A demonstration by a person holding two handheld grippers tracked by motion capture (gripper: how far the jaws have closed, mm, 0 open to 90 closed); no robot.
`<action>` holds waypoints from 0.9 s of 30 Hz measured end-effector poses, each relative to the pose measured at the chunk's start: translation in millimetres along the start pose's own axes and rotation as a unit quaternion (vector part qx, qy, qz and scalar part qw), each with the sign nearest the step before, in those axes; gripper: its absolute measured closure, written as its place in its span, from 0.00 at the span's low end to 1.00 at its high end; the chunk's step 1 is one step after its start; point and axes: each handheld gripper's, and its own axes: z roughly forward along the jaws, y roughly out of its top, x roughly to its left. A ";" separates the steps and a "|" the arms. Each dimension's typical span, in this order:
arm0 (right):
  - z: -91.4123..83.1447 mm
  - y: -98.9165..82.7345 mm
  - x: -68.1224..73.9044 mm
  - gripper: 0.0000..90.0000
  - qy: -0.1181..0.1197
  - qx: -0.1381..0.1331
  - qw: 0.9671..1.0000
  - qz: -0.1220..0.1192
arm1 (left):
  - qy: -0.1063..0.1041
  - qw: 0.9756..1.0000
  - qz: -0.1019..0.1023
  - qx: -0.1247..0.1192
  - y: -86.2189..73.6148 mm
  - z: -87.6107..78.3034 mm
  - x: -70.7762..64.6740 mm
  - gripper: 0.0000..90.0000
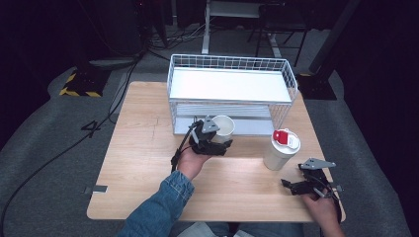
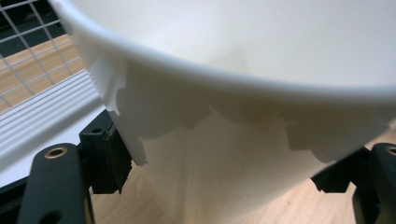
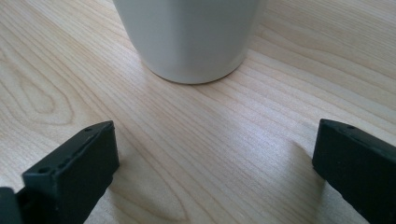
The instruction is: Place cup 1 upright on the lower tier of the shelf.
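Note:
A white open cup point(image 1: 224, 127) is held in front of the wire basket's lower shelf, with my left gripper point(image 1: 213, 143) shut on its sides. In the left gripper view the cup point(image 2: 243, 116) looms close, its wall pressed between the two black pads point(image 2: 109, 154). A second white cup point(image 1: 280, 149) with a white lid and red tab stands upright on the table at the right. My right gripper point(image 1: 296, 185) rests low near the table's front right, open, a little short of that lidded cup. The right gripper view has that cup's base point(image 3: 191, 42) ahead of the spread jaws.
A white wire basket point(image 1: 232, 91) with an upper and a lower shelf stands at the back of the wooden table point(image 1: 143, 163). Cables and a yellow-black striped block point(image 1: 79, 84) lie on the floor to the left.

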 end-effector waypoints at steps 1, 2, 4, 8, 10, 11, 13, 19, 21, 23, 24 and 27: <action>0.0 0.0 0.0 0.01 0.000 0.000 1.000 0.000 | 0.001 1.000 -0.002 0.000 0.6 1.3 1.1 0.25; 0.0 0.0 0.0 0.01 0.000 0.000 1.000 0.000 | 0.004 1.000 -0.002 -0.001 1.2 2.6 1.9 0.25; 0.0 0.0 0.0 0.01 0.000 0.000 1.000 0.000 | 0.009 1.000 0.000 -0.002 2.3 4.5 3.3 0.25; 0.0 0.0 0.0 0.01 0.000 0.000 1.000 0.000 | 0.016 1.000 -0.004 -0.010 2.9 11.1 6.3 0.25; 0.0 0.0 0.0 0.01 0.000 0.000 1.000 0.000 | 0.021 1.000 -0.007 -0.008 2.5 14.7 8.3 0.25; 0.0 0.0 0.0 0.01 0.000 0.000 1.000 0.000 | 0.023 1.000 -0.010 -0.008 2.3 17.6 9.6 0.25; 0.0 0.0 0.0 0.01 0.000 0.000 1.000 0.000 | 0.025 1.000 -0.015 -0.004 2.3 21.4 11.8 0.25; 0.0 0.0 0.0 0.01 0.000 0.000 1.000 0.000 | 0.031 0.999 -0.020 -0.002 2.6 31.6 20.1 0.25; 0.0 0.0 0.0 0.01 0.000 0.000 1.000 0.000 | 0.033 0.999 -0.022 -0.003 2.2 34.7 21.7 0.25; 0.0 0.0 0.0 0.01 0.000 0.000 1.000 0.000 | 0.033 0.999 -0.020 -0.002 1.8 37.1 22.9 0.25; 0.0 0.0 0.0 0.01 0.000 0.000 1.000 0.000 | 0.033 0.999 -0.021 -0.003 1.6 38.3 22.9 0.25; 0.0 0.0 0.0 0.01 0.000 0.000 1.000 0.000 | 0.034 0.999 -0.022 0.000 1.5 42.9 24.6 0.25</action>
